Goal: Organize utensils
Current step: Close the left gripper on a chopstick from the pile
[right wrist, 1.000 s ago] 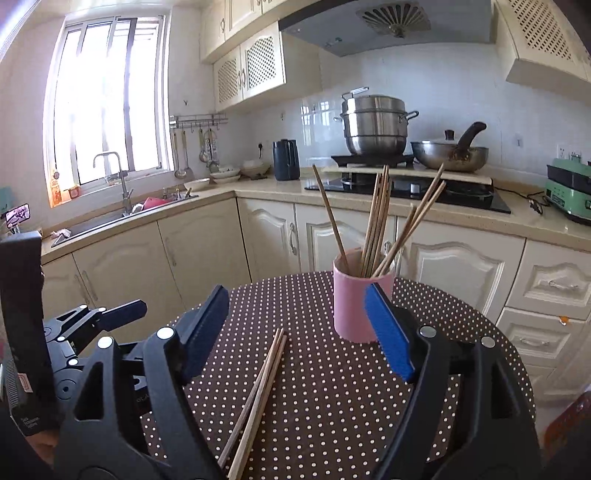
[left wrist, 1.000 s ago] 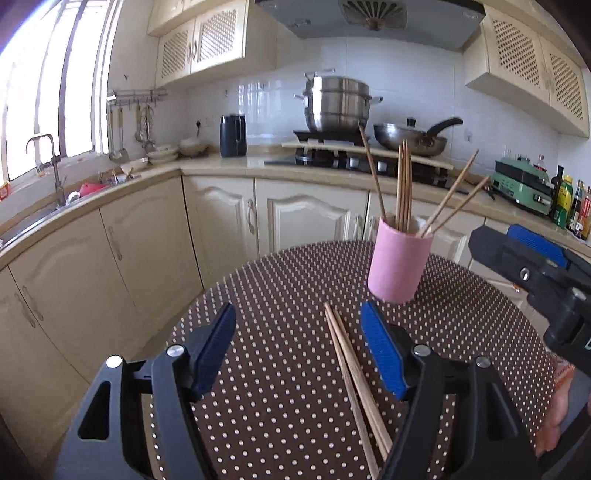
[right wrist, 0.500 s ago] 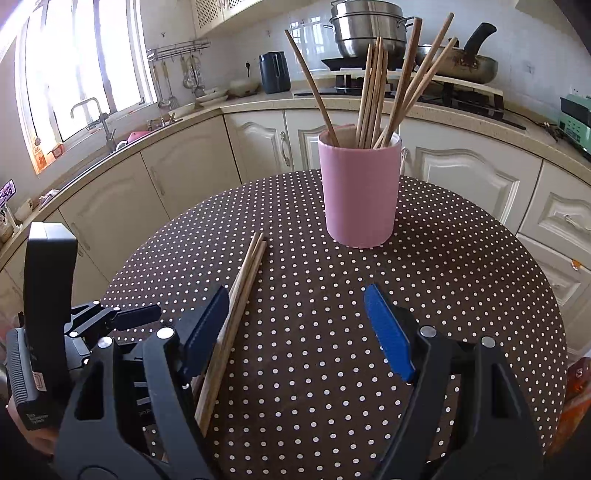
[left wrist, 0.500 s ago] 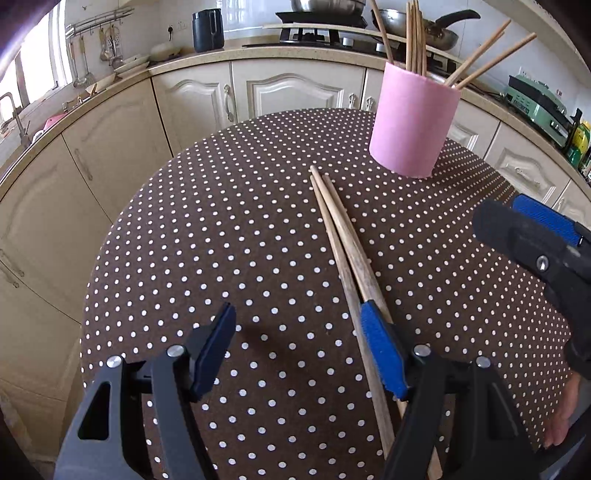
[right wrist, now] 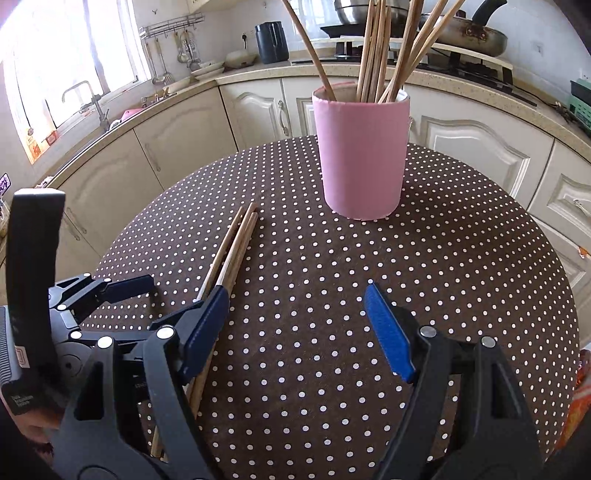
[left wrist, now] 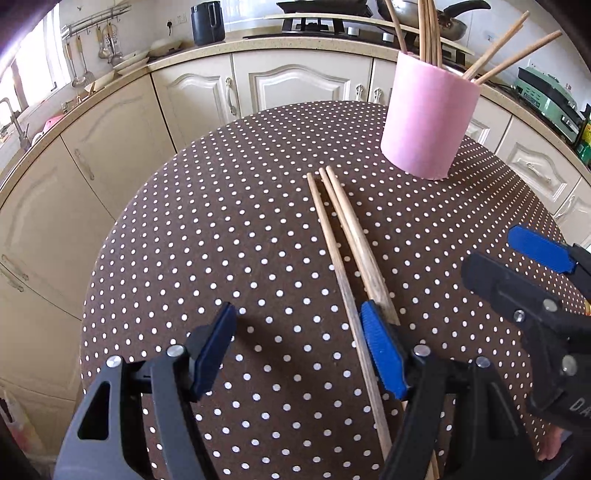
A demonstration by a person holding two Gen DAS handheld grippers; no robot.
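Three wooden chopsticks (left wrist: 343,240) lie side by side on the round brown polka-dot table (left wrist: 221,229), pointing toward a pink holder (left wrist: 430,114) with several chopsticks standing in it. My left gripper (left wrist: 297,349) is open and low over the table; its right pad sits over the near part of the chopsticks. My right gripper (right wrist: 299,325) is open and empty, with the loose chopsticks (right wrist: 232,247) by its left finger and the pink holder (right wrist: 360,155) ahead. The left gripper also shows in the right wrist view (right wrist: 110,290), and the right gripper in the left wrist view (left wrist: 524,280).
Cream kitchen cabinets (left wrist: 295,81) curve behind the table. The counter carries a black kettle (left wrist: 208,22), a stove with pots (right wrist: 469,33) and a sink with a tap (right wrist: 86,98) under the window. The table edge drops off on the left.
Both grippers have tilted down and moved closer to the table. The left gripper now sits lower over the loose chopsticks. The chopsticks and holder have not moved.
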